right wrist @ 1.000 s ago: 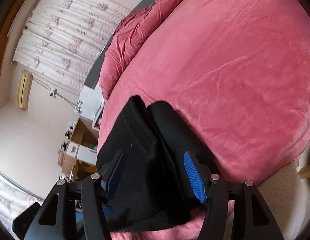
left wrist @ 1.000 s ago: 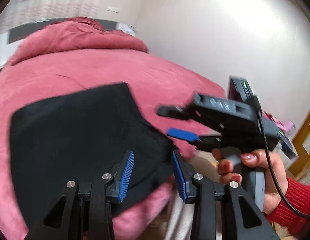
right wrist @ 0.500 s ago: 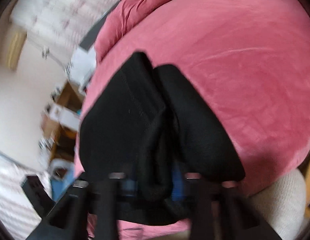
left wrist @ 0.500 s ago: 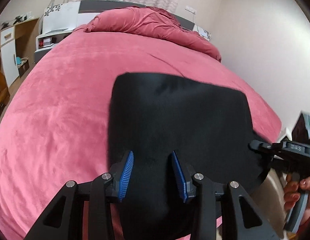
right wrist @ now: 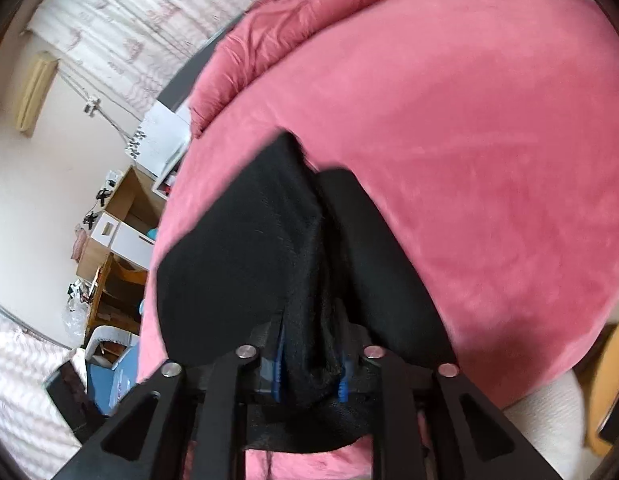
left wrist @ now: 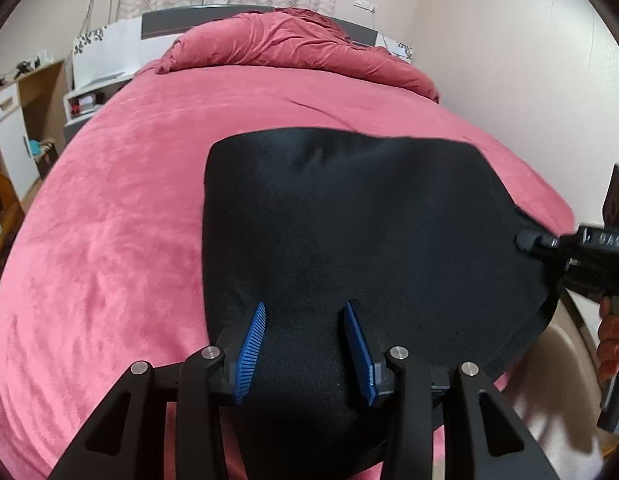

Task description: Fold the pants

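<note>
**Two grippers on the pants, fold partway done**

Bed [left wrist: 121, 216] first: wide pink cover, heaped pink duvet [left wrist: 293, 48] at the far end. Pants [left wrist: 357, 216] lie on the near part of the bed, black, already doubled into a broad slab w/ rounded corners; near edge runs toward the bed's edge. From the right wrist view the pants [right wrist: 245, 256] show two layers meeting along a ridge down the middle, so at least one fold looks done. Judgement: roughly mid-task; slab is too big for a finished bundle, prob. one or two more folds left, plus smoothing. Can't tell which end is waistband.

Right gripper [right wrist: 309, 368]: pulled nearly together on a bunched ridge of pants fabric at the near edge, blue pads just showing either side of the cloth. In the left view that gripper [left wrist: 529, 240] sits at the slab's right corner, touching it.

Left gripper [left wrist: 305, 344]: jaws parted about halfway, over the near edge of the pants, black cloth filling the gap. Pads don't seem to pinch anything; whether they touch the fabric, can't tell.
</note>
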